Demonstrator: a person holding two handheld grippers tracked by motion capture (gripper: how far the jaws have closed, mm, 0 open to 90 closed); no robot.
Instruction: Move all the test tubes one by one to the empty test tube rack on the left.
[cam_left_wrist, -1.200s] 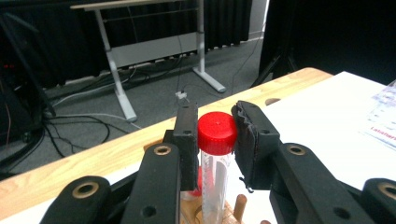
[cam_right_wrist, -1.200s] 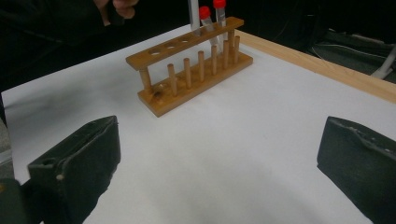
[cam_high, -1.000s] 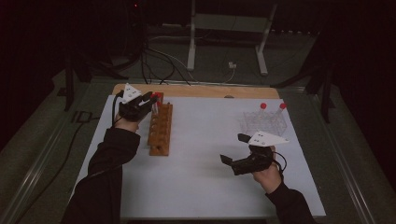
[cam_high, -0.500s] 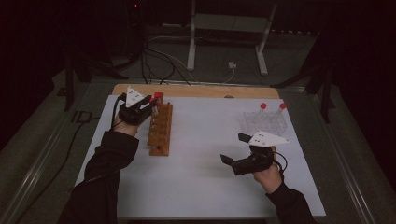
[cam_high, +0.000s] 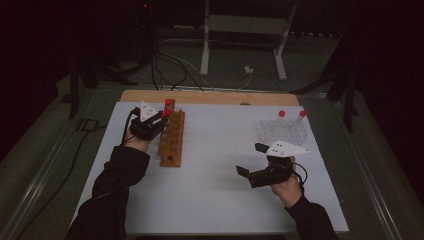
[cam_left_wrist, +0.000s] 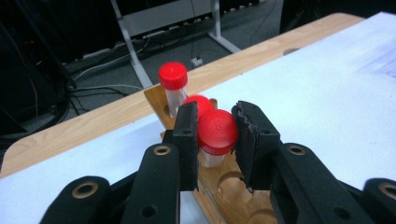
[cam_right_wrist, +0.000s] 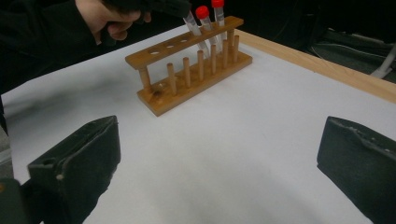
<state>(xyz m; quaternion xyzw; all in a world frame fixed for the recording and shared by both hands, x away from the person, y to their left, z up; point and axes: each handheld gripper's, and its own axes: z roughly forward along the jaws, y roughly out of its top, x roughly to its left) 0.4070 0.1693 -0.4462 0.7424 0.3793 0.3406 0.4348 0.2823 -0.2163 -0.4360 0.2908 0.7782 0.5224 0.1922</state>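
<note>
Left claw (cam_left_wrist: 215, 128): clenched on the red-capped tube (cam_left_wrist: 215, 135), tilted over a far-end hole of the wooden rack (cam_high: 171, 138).
Right claw (cam_high: 250, 160): released, empty, well apart over the bench (cam_high: 215, 200).
Doing it well: straighten the tube upright, centre it, lower before letting go.
Versus earlier: left hand barely shifted; right unmoved.
</note>
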